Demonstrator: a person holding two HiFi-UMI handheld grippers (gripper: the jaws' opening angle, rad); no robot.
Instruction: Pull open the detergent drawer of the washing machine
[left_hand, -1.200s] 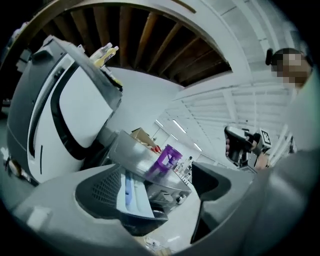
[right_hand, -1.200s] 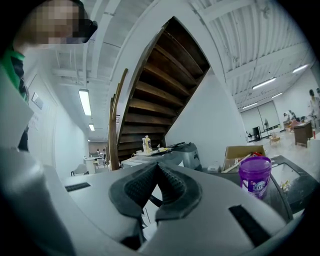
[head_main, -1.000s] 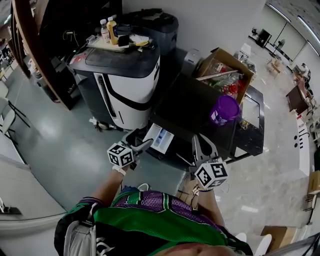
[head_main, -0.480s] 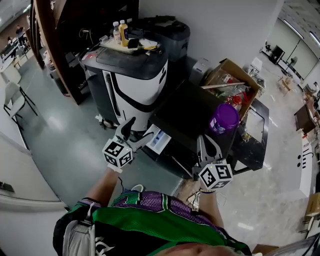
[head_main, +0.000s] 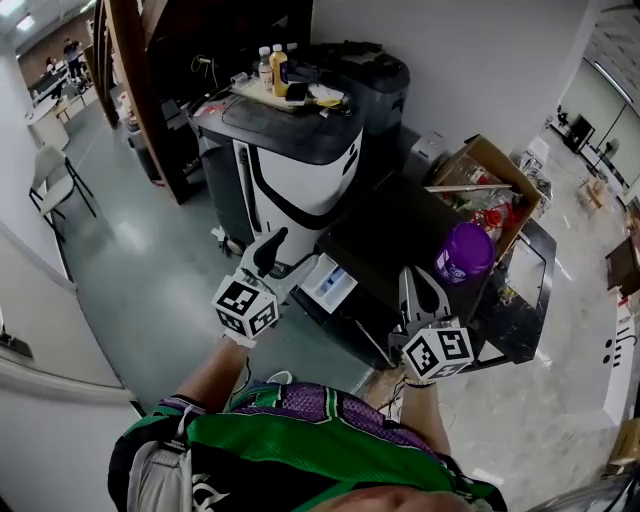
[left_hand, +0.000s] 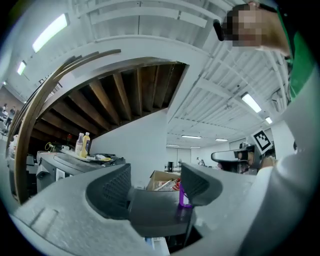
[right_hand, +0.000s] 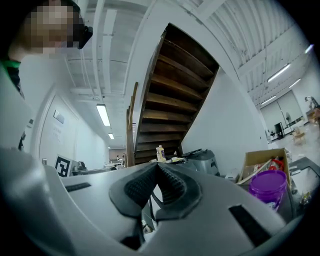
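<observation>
Detergent drawer (head_main: 326, 283) stands pulled out of the dark washing machine (head_main: 390, 225), just beside the fingertips of the left gripper (head_main: 270, 260), on the side toward the right gripper (head_main: 422, 292). The left jaws are apart and have just been closing, with nothing between them. The right jaws are pressed together, empty. I judge that a careless swing could knock the protruding drawer. The machine's front and the drawer's remaining travel are hidden.

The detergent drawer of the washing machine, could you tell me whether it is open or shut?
Open: the detergent drawer juts out from the front of the dark washing machine, its white compartments exposed.
</observation>
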